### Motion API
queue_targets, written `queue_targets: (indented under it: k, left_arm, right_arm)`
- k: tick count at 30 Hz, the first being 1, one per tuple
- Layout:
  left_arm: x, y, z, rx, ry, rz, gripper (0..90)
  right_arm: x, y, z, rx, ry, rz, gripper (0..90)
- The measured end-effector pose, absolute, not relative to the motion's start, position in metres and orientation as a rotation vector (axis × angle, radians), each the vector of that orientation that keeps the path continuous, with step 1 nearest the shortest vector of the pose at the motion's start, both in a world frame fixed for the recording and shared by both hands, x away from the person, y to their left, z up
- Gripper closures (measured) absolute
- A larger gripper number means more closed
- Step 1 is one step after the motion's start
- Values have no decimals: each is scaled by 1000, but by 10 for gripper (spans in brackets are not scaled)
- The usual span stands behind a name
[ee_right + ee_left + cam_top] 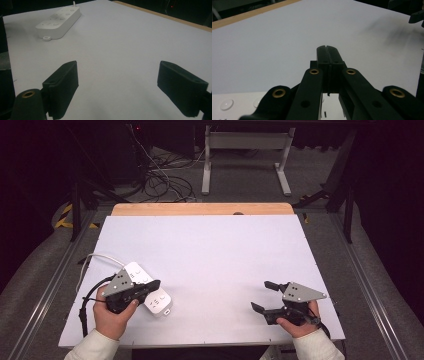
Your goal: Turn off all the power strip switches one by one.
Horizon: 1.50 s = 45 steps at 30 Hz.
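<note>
Hands low at the near table edge: left gripper over the power strip, jaws pressed together on nothing, likely poised to press a button; right gripper well to the strip's right, jaws wide, empty, probably waiting. Left gripper view: shut pads and strip buttons beneath; right gripper view: whole strip from its end.

The power strip looks smooth white plastic. The table has a matt pale top, with bare wood along its twelve o'clock edge.
</note>
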<state>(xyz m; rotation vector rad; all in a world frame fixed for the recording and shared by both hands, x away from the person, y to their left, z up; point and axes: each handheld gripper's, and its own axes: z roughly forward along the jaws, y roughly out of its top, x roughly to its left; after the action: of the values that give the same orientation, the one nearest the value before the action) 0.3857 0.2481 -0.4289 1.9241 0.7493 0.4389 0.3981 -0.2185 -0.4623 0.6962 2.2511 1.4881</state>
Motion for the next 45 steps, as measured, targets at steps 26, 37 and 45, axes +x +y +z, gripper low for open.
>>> queue_targets:
  k: [26,37,45]
  left_arm:
    - [399,237,-431,2125,780,340,900]
    - [406,232,-439,2228,831,263,900]
    - [412,230,-444,2271,855,243,900]
  right_arm:
    - [399,-218,-463,693,2263,1490,175]
    - [399,-218,-464,688,2268,1487,175]
    - [399,-217,-464,687,2277,1482,174]
